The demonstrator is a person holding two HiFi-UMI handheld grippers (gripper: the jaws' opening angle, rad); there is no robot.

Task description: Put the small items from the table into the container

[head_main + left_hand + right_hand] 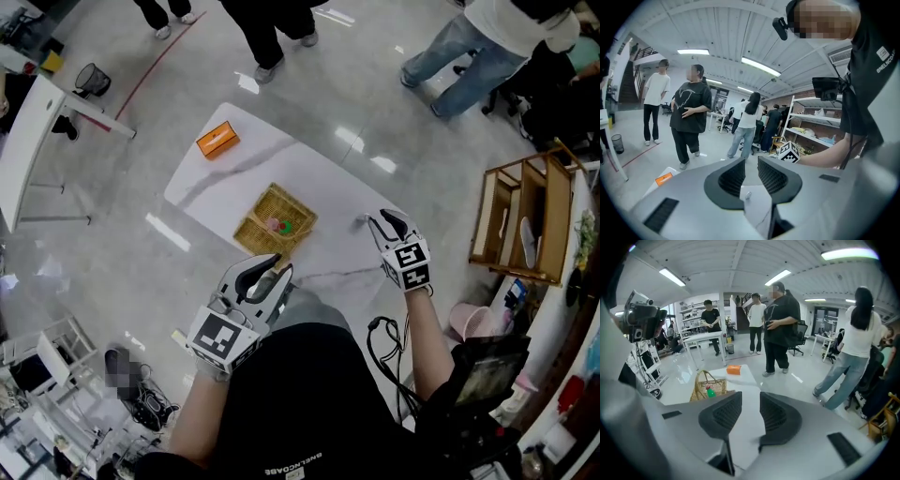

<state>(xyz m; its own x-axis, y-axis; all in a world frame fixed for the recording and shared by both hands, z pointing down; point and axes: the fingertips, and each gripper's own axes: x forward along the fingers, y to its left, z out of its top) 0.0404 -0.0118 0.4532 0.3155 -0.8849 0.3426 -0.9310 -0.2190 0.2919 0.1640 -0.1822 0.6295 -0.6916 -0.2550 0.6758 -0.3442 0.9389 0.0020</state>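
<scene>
Both grippers are hovering over the white table (309,169). The left gripper (751,165) is standing with its jaws apart and nothing between the pads. A small silvery item (747,194) is lying on the tabletop, showing through the gap. The right gripper (751,401) is likewise holding its jaws apart and empty. The wicker basket (275,222) is sitting mid-table, holding a green piece (710,392) and a pink one (273,225) (shapes too small to identify). An orange box (217,140) is resting near the far corner.

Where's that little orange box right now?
In the head view, the orange box lies near the far left corner of the white table, beyond the wicker basket.
</scene>
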